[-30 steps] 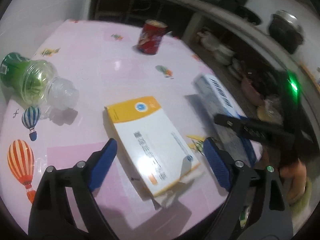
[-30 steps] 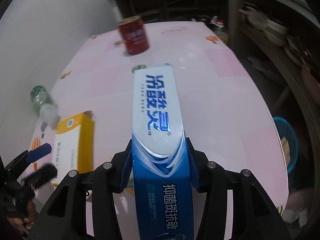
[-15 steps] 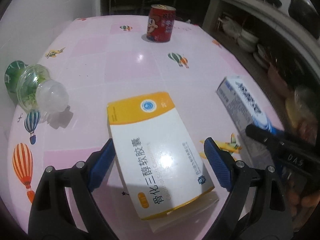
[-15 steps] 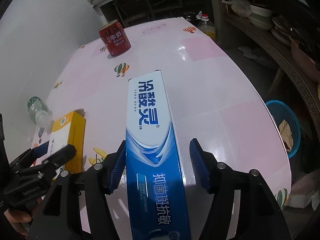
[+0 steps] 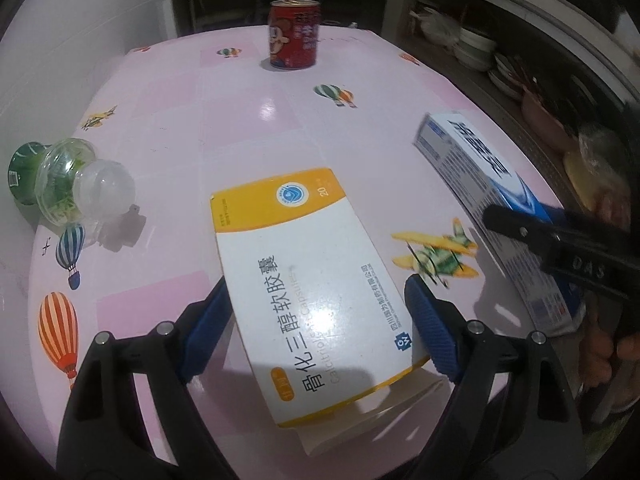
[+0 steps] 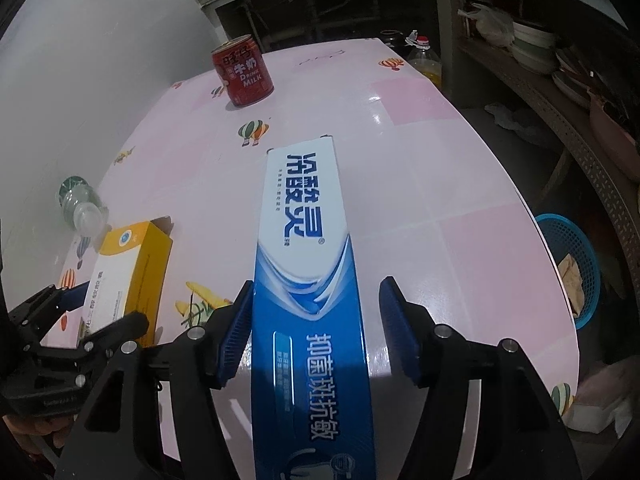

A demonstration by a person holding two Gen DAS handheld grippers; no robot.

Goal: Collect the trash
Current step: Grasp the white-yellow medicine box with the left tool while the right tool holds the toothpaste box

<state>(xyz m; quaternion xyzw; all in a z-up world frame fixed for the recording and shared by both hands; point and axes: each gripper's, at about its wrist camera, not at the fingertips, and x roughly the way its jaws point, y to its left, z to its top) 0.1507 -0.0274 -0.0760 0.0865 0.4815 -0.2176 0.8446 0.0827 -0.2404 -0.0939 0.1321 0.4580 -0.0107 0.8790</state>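
Left wrist view: your left gripper (image 5: 316, 320) straddles the near half of the yellow-and-white medicine box (image 5: 308, 276), which lies flat on the pink tabletop (image 5: 248, 112). Its fingers (image 5: 430, 330) stand wide and are closing slowly; the left pad is just beside the box edge, the right pad shows a narrow gap, and no grip is made.

Right wrist view: your right gripper (image 6: 316, 332) brackets the blue-and-white toothpaste box (image 6: 306, 248), also flat on the tabletop. Its fingers (image 6: 396, 332) are apart, with clear daylight on the right side and the left pad close to the box wall. Nothing is held.

Uncollected as well: a red milk can (image 6: 242, 70) standing upright at the far end, and a clear plastic bottle with a green label (image 5: 66, 182) lying on its side near the wall edge. A blue basket (image 6: 576, 272) sits on the floor beyond the right edge, seemingly the bin.

Judgement: the step in hand is the double pickup of both boxes. The next move calls for closing each pair squarely on the long sides before lifting; the medicine box has a loose flap at its near end, so clamp it on the body.
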